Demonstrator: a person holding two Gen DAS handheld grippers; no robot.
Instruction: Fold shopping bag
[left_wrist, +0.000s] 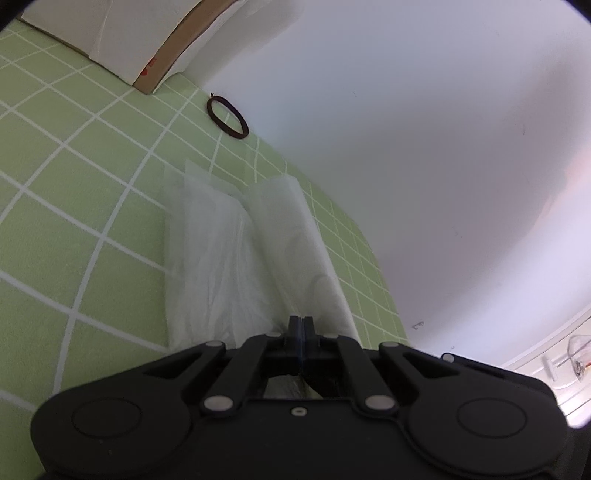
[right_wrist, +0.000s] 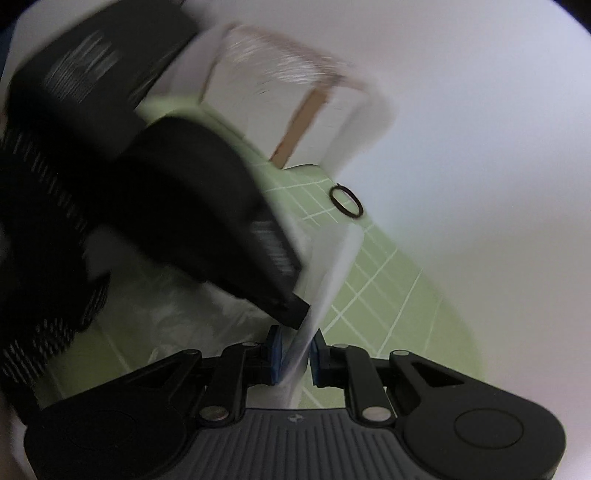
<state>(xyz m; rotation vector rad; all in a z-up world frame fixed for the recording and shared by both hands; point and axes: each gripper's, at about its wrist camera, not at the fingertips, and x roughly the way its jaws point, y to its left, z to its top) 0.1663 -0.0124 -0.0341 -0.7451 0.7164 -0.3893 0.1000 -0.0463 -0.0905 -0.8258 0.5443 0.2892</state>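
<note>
left gripper (left_wrist: 301, 325) clamped on shopping bag (left_wrist: 221, 258), right gripper (right_wrist: 295, 349) parted around its edge; keep the layers aligned

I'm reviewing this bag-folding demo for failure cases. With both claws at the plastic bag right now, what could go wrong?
1. The right claw has the bag between its pads but not pinched; the thin film may slide out.
2. The left claw is shut on the bag's fold; pulling could tear or undo it.
3. The two claws almost touch and may collide.
</note>
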